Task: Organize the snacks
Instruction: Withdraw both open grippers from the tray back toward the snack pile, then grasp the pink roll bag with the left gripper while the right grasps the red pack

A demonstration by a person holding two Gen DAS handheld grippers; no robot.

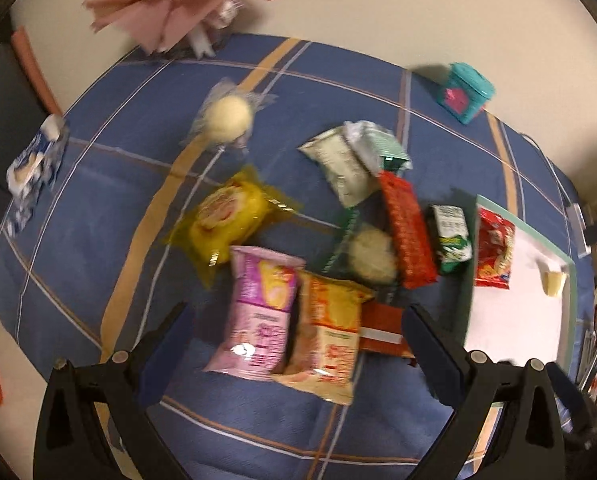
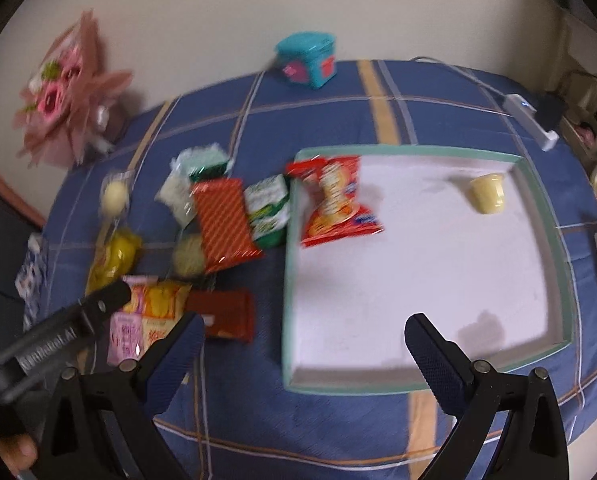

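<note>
Blue plaid cloth (image 2: 318,128) covers a table set against a cream wall. On it sits a shallow tray (image 2: 542,216) with a green rim and white floor, holding a red snack bag (image 2: 334,204) at its left edge and a small yellow cup (image 2: 487,193) near the far right corner. Left of the tray lies a loose cluster of snacks: a green packet (image 2: 268,210), a red striped packet (image 2: 224,222), a pink bag (image 1: 258,312) and an orange bag (image 1: 330,336) side by side. The left gripper (image 1: 298,336) hovers over these two, jaws wide apart, empty. The right gripper (image 2: 304,340) hangs over the tray's near edge, also spread and empty
</note>
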